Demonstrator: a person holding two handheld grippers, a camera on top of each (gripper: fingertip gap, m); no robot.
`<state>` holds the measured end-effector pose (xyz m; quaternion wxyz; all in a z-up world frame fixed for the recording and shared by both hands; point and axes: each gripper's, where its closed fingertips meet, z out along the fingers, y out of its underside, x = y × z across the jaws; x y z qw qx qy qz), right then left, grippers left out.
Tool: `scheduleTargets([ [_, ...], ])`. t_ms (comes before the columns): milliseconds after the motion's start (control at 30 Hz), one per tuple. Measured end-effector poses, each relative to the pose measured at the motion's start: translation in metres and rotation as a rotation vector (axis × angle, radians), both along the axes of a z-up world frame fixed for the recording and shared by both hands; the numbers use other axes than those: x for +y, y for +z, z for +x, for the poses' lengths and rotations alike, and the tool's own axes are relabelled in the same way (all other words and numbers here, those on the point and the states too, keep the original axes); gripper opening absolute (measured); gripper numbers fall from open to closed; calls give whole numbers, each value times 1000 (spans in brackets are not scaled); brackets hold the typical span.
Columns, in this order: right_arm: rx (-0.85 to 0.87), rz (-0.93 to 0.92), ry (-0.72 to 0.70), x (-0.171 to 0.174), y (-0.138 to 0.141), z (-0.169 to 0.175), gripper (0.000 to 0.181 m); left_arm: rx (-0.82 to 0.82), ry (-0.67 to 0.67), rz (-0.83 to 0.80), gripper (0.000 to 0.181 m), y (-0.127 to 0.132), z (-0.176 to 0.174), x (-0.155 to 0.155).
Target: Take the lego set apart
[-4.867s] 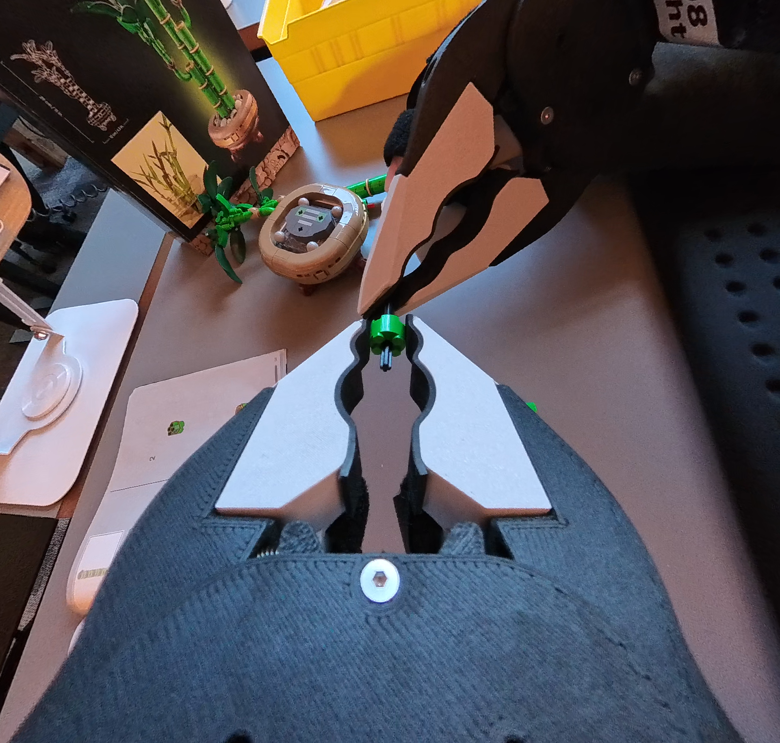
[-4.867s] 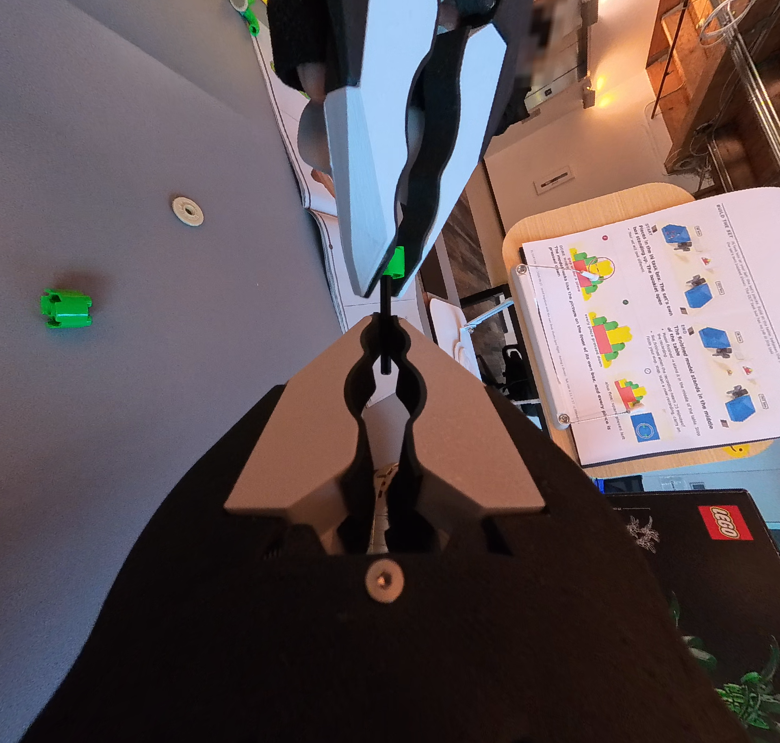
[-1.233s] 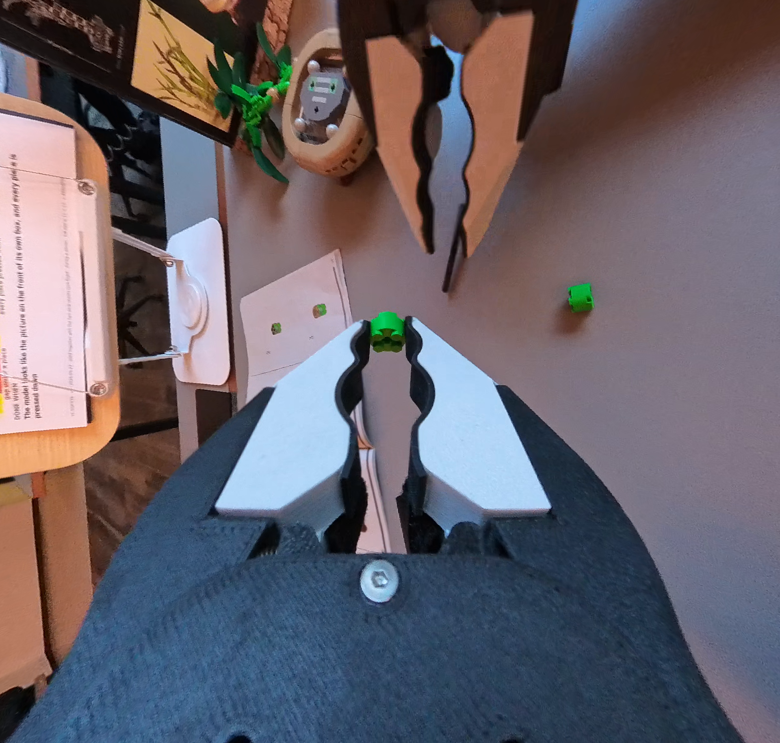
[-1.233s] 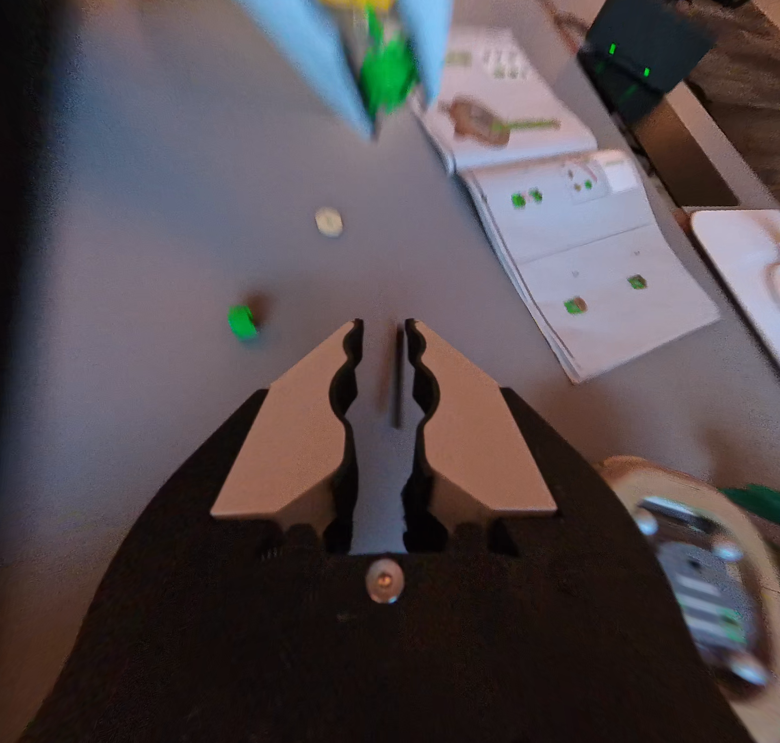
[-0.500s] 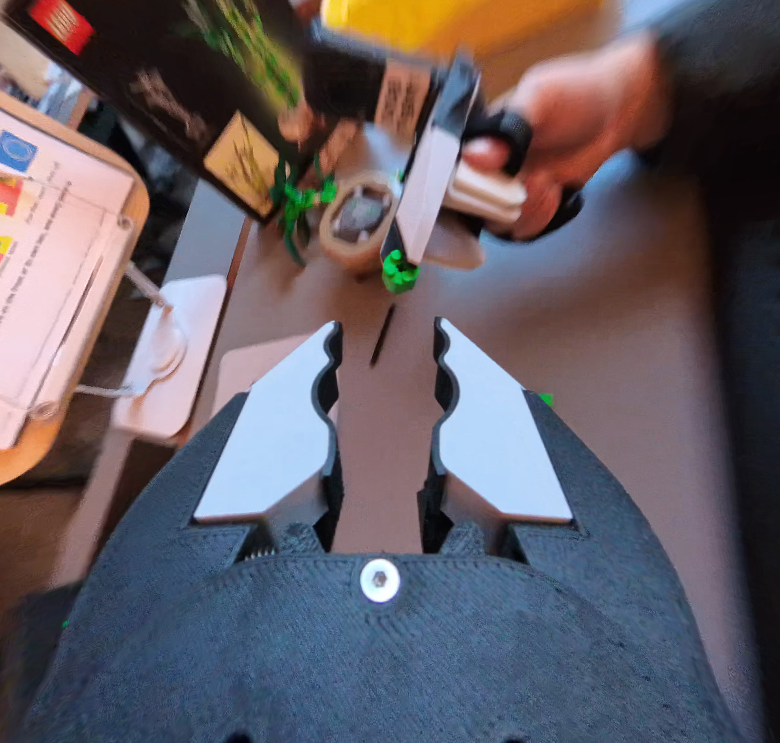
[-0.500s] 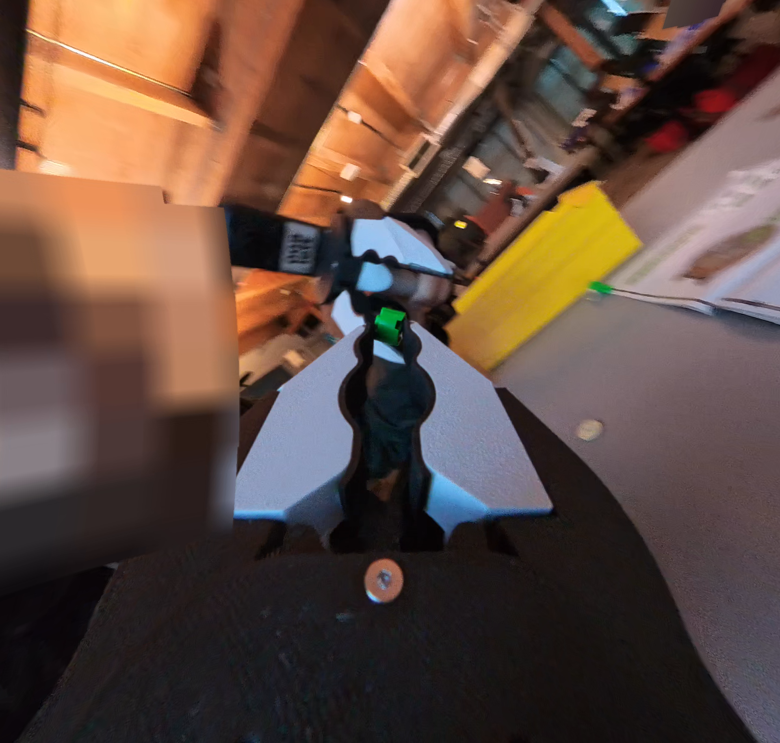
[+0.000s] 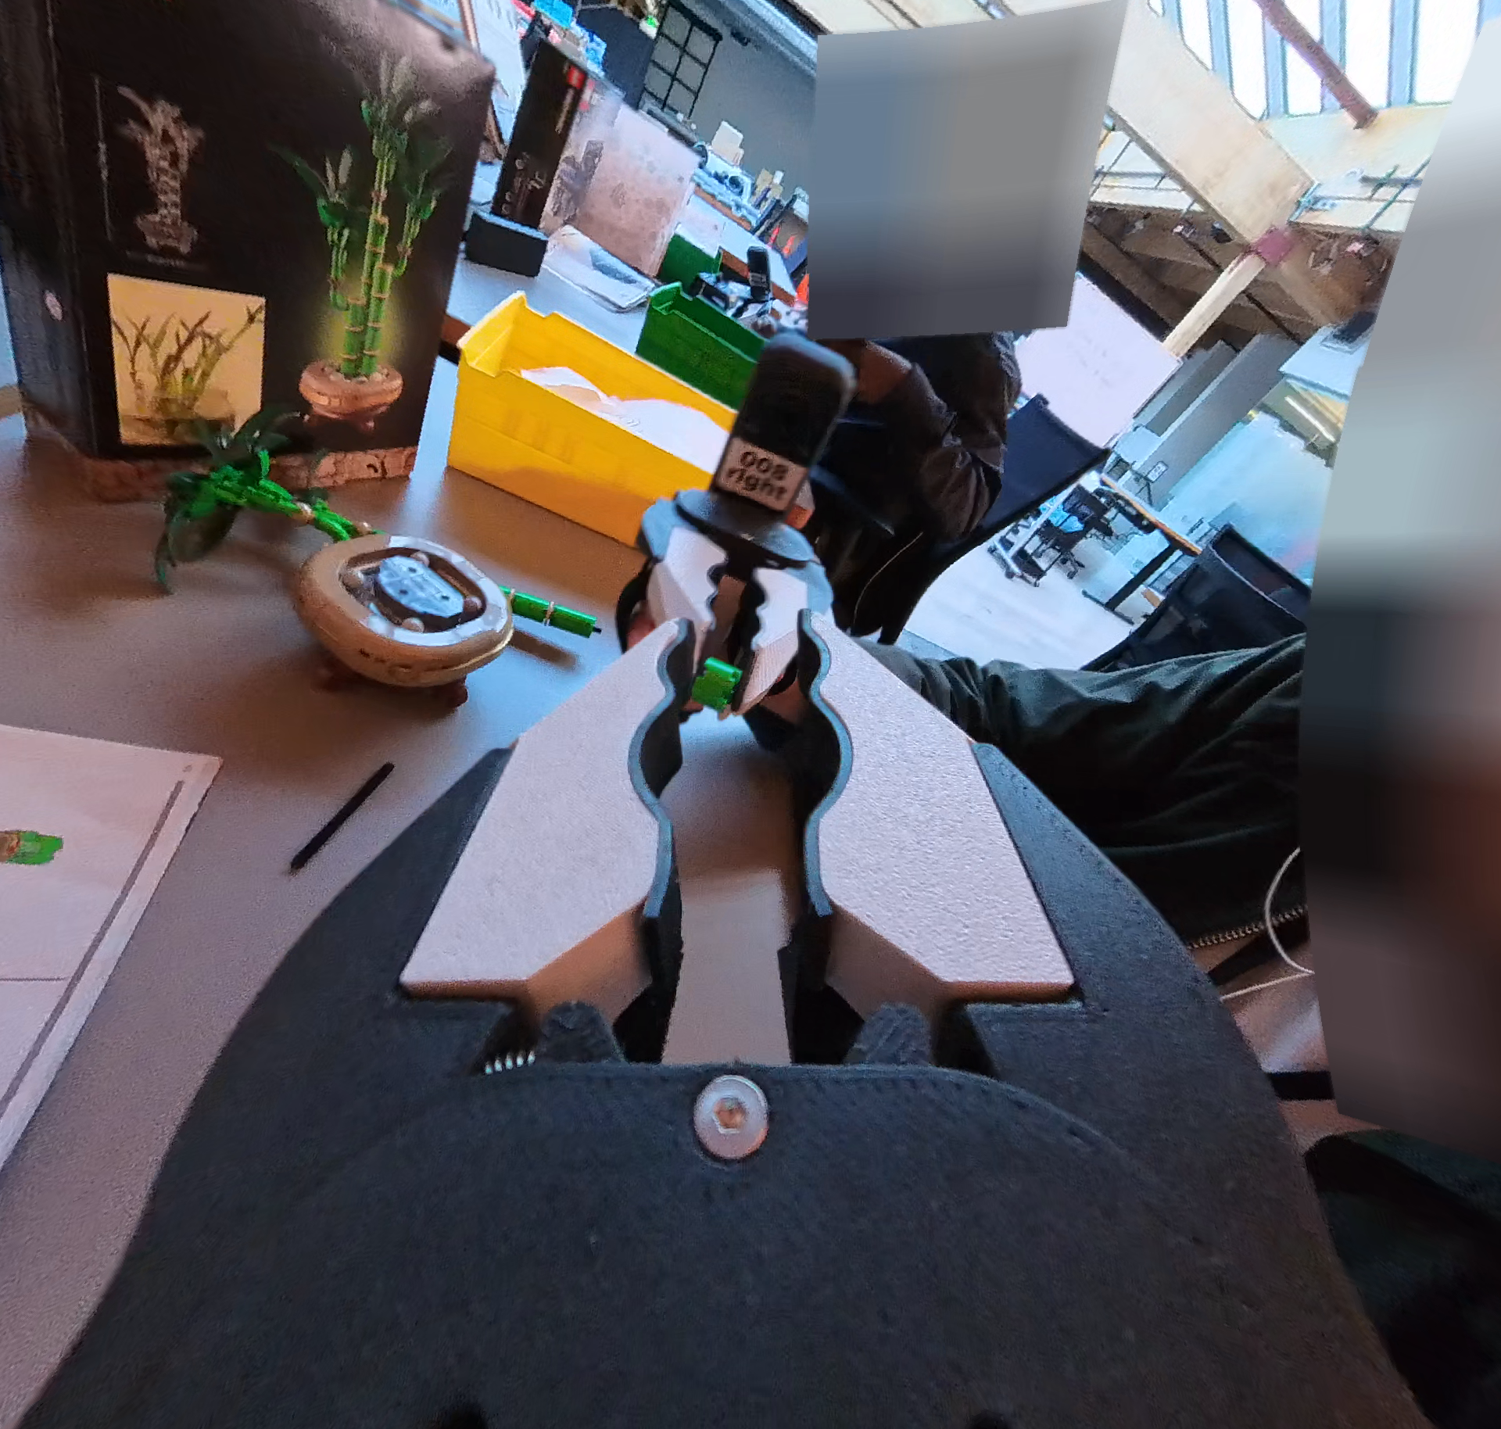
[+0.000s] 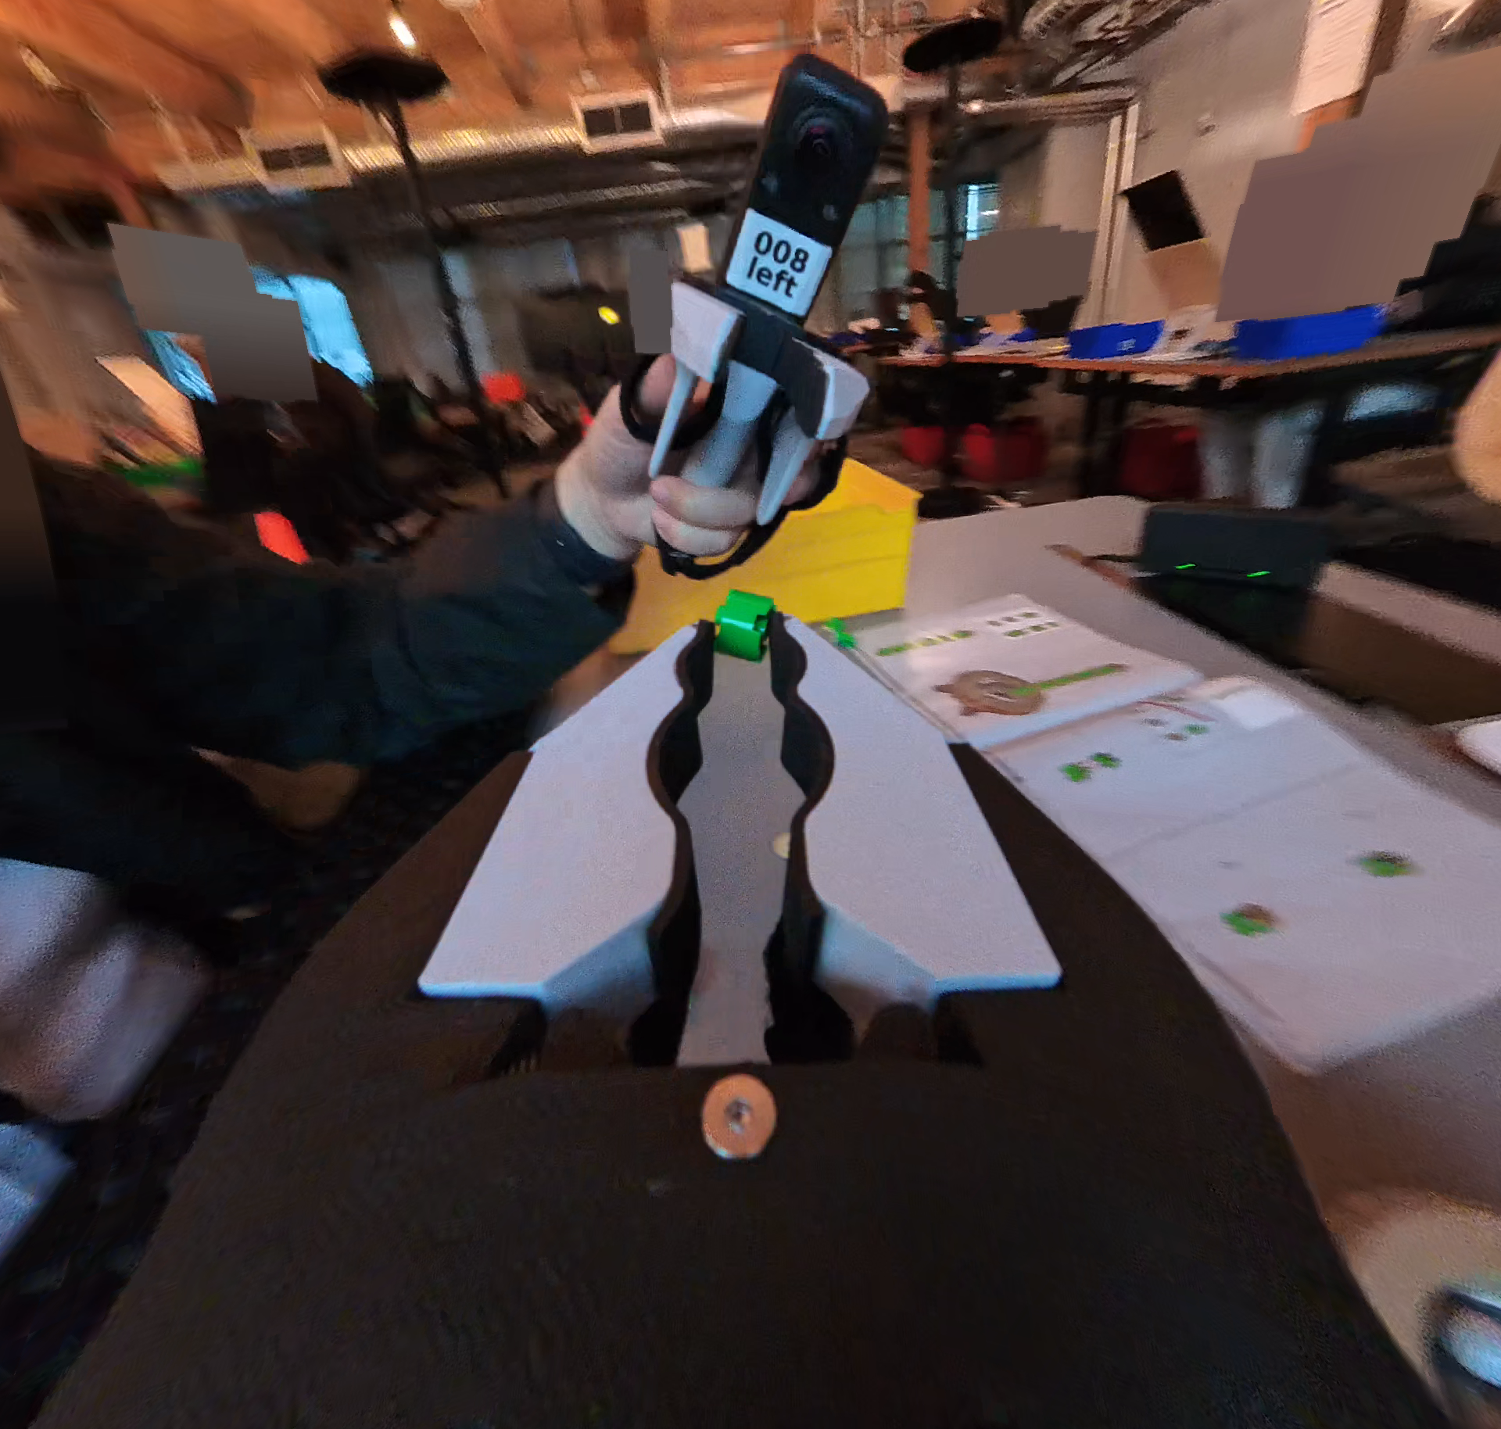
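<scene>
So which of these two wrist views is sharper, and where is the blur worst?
Left wrist view is sharper: the black rod and tan pot read clearly. Right wrist view is motion-smeared, worst at the edges and the booklet; only the green piece stays fairly crisp.

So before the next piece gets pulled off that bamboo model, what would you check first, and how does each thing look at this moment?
1. Right tool grips the green round brick: ok.
2. Left tool empty and open: ok.
3. Black axle off the model, lying on the table: ok.
4. Tan pot base upright on the table: ok.
5. Yellow bin has room for parts: cannot tell.
</scene>
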<state>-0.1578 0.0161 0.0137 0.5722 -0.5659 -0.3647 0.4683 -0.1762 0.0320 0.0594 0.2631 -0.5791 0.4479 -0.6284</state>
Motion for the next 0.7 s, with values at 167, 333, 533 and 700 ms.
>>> scheduleTargets([
  [167,-303,438,-248,4,-5,3,12,53,-70,-44,36,-20,6,-7],
  [333,-759,1179,-552,5,-10,1,11,37,-135,173,45,-31,14,-22],
  [533,-803,1438,-586,-13,2,-12,12,85,-111,575,37,-46,15,-35],
  [700,-850,1471,-587,-12,-2,-13,12,138,-116,643,14,-59,20,-36],
])
